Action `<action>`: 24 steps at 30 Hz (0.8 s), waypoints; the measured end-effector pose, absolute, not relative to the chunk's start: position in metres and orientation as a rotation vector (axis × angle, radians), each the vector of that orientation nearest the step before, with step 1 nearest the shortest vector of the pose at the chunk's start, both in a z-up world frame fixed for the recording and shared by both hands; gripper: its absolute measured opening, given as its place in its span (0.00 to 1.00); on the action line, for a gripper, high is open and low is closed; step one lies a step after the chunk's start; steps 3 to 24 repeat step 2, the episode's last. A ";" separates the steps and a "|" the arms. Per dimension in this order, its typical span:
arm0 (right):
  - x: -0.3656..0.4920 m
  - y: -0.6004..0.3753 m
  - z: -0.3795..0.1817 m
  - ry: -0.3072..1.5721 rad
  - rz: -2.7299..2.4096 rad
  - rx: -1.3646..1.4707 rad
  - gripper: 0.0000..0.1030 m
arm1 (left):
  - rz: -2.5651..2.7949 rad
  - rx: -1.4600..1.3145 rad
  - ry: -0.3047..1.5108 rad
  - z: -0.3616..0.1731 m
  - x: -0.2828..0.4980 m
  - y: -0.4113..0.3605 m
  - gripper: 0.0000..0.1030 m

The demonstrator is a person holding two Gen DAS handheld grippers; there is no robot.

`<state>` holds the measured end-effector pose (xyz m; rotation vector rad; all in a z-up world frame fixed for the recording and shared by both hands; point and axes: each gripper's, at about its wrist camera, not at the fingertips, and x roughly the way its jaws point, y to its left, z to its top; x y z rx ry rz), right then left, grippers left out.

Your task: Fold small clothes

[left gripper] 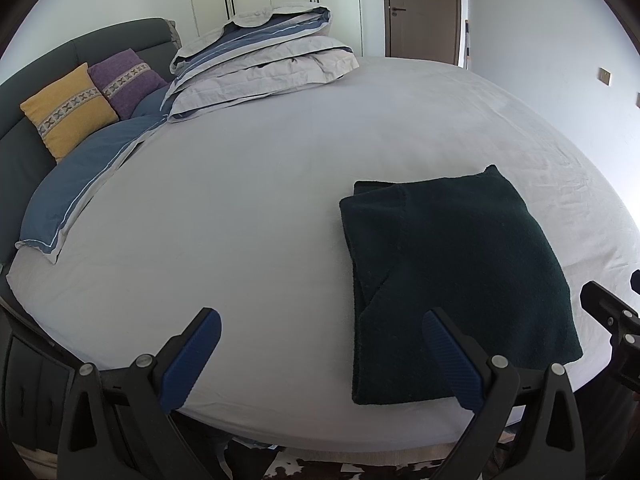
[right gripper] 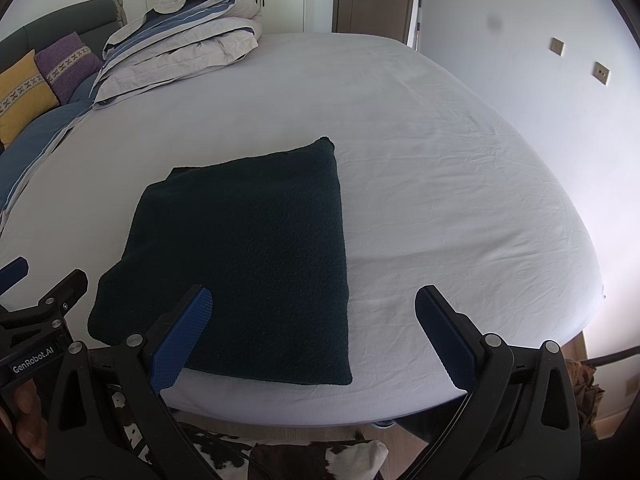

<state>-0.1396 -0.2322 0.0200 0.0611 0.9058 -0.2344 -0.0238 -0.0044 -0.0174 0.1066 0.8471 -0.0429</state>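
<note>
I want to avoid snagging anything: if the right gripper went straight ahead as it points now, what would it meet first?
Probably the dark folded garment on the bed: its right edge lies ahead between the open fingers of the right gripper. Height above the cloth is unclear.

A coarse, nubby matt knit is seen on the dark green garment [right gripper: 248, 264]. The bed [right gripper: 440, 160] is covered in smooth, faintly creased cloth. Ribbed blue pads [left gripper: 192, 360], probably rubber, are set in matt black plastic.
</note>
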 end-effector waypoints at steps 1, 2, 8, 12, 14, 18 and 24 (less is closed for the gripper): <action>-0.140 -0.233 0.020 0.907 -0.233 0.062 1.00 | -0.044 0.108 0.845 -0.018 -0.024 -0.004 1.00; -0.140 -0.232 0.020 0.906 -0.233 0.062 1.00 | -0.044 0.108 0.843 -0.018 -0.024 -0.004 1.00; -0.140 -0.232 0.020 0.906 -0.233 0.062 1.00 | -0.044 0.108 0.843 -0.018 -0.024 -0.004 1.00; -0.140 -0.232 0.020 0.906 -0.233 0.062 1.00 | -0.044 0.108 0.843 -0.018 -0.024 -0.004 1.00; -0.140 -0.232 0.020 0.906 -0.233 0.062 1.00 | -0.044 0.108 0.843 -0.018 -0.024 -0.004 1.00; -0.140 -0.232 0.020 0.906 -0.233 0.062 1.00 | -0.044 0.108 0.843 -0.018 -0.024 -0.004 1.00; -0.140 -0.232 0.020 0.906 -0.233 0.062 1.00 | -0.044 0.108 0.843 -0.018 -0.024 -0.004 1.00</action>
